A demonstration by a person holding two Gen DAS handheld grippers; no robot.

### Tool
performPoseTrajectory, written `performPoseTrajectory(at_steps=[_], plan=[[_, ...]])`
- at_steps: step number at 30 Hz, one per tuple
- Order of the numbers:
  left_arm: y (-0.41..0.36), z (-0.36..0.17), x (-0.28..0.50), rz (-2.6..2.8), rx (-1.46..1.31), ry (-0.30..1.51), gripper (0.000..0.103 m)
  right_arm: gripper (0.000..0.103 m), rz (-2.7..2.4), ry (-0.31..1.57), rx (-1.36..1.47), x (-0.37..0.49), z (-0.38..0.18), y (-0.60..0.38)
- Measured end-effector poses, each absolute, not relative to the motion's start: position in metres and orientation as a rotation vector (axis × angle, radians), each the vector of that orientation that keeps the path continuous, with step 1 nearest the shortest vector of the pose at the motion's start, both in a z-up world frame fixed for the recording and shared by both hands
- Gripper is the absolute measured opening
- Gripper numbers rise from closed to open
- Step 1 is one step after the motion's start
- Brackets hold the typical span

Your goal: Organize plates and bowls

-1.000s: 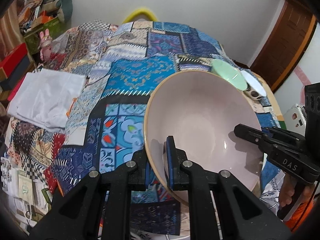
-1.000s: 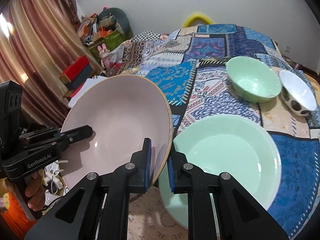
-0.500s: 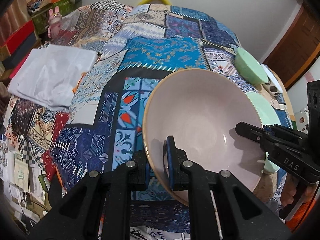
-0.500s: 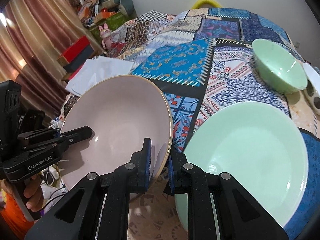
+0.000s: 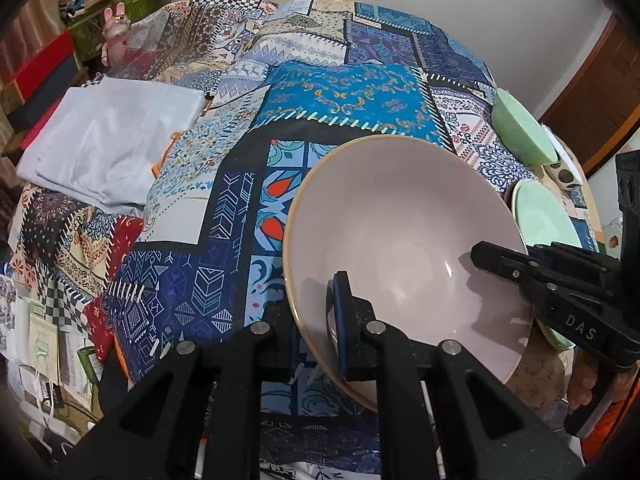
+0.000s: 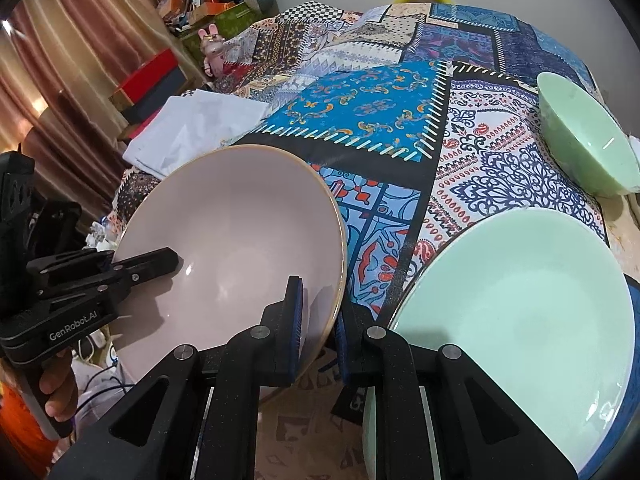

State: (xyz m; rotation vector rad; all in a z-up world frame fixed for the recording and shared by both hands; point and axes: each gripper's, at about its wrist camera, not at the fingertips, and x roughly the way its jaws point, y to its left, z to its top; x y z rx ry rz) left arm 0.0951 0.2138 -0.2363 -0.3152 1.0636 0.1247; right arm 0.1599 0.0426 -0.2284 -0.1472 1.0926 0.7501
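Both grippers, the left gripper and the right gripper, are clamped on opposite rims of the pink bowl, held tilted above the patchwork cloth; the green plate lies just beside it, on the right gripper's side.

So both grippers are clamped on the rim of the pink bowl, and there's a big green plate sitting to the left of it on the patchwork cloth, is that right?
Not quite. The green plate lies to the right of the pink bowl, not the left; the right wrist view shows it clearly. The rest holds: the left gripper and right gripper each pinch the bowl's rim, and the plate rests on the patchwork cloth.
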Motion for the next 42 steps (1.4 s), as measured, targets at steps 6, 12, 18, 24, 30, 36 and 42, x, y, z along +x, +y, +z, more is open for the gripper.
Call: performPoseTrajectory(at_steps=[6, 12, 18, 24, 30, 36, 42], plan=[[0.207, -0.238, 0.094, 0.135, -0.262, 1.068, 0.016, 0.016, 0.747, 1.093, -0.162, 0.158, -0.229, 0.044], [0.209, -0.235, 0.093, 0.138, -0.288, 1.076, 0.018, 0.017, 0.741, 1.077, -0.163, 0.158, -0.221, 0.039], [0.203, -0.212, 0.084, 0.180, -0.209, 1.017, 0.040, 0.022, 0.731, 1.016, -0.146, 0.157, -0.200, 0.022], [0.194, -0.176, 0.078, 0.187, -0.158, 0.925, 0.054, 0.028, 0.697, 0.953, -0.122, 0.156, -0.178, -0.003], [0.173, -0.143, 0.085, 0.154, -0.130, 0.858, 0.070, 0.042, 0.662, 0.889, -0.096, 0.158, -0.155, -0.032], [0.149, -0.117, 0.101, 0.107, -0.130, 0.803, 0.086, 0.056, 0.610, 0.820, -0.068, 0.165, -0.132, -0.064], [0.122, -0.101, 0.124, 0.083, -0.089, 0.767, 0.091, 0.065, 0.551, 0.768, -0.047, 0.179, -0.119, -0.094]])
